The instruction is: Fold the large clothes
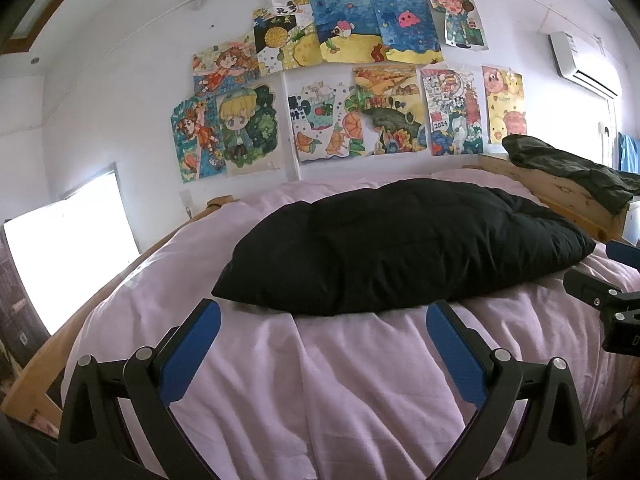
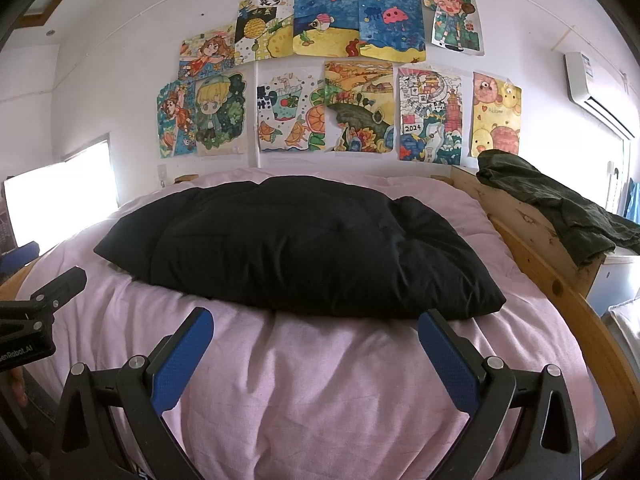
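Observation:
A large black padded garment (image 1: 400,246) lies bunched in a thick mound on the pink bed sheet (image 1: 320,380); it also shows in the right wrist view (image 2: 304,248). My left gripper (image 1: 323,316) is open and empty, its blue pads just short of the garment's near edge. My right gripper (image 2: 315,322) is open and empty, also just short of the near edge. The right gripper's body shows at the right edge of the left wrist view (image 1: 612,300), and the left gripper's body at the left edge of the right wrist view (image 2: 40,300).
A wooden bed rail (image 2: 560,280) runs along the right side with a dark green garment (image 2: 560,204) draped over it. The wall behind carries many coloured drawings (image 2: 320,72). A bright window (image 1: 60,260) is at the left, an air conditioner (image 1: 580,64) at the upper right.

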`<state>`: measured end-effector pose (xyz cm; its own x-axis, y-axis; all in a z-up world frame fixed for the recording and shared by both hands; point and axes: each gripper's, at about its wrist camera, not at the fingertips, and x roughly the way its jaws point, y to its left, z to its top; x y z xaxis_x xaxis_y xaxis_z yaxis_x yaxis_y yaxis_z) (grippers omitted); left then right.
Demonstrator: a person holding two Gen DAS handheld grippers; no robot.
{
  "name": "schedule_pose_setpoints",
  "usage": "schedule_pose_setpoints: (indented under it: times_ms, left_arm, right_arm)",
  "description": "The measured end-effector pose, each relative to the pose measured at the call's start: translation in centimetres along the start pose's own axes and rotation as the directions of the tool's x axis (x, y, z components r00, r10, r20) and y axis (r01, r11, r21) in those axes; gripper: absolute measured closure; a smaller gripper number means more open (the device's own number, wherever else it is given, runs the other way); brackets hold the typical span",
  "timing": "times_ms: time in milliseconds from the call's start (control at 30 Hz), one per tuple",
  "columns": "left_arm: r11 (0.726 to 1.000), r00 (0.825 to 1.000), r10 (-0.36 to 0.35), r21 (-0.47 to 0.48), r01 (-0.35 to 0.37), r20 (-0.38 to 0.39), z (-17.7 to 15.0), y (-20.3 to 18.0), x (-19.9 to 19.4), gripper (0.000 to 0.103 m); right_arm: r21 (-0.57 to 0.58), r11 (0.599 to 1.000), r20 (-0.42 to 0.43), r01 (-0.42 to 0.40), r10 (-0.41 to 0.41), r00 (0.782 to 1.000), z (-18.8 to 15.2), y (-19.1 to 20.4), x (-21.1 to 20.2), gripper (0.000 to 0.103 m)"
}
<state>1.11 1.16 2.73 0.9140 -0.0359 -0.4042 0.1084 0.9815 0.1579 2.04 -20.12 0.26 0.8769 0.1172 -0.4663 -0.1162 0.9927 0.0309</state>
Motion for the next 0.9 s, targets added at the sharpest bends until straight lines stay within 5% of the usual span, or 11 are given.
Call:
schedule_pose_setpoints:
  times_ms: [900]
  left_arm:
    - [1.000,1.000,-0.001,0.004,0.001,0.001,-0.03,0.32,0.05,0.002]
  right_arm:
    - [0.001,1.000,0.000,0.001,-0.001,1.000,0.01,0.08,-0.03,0.000]
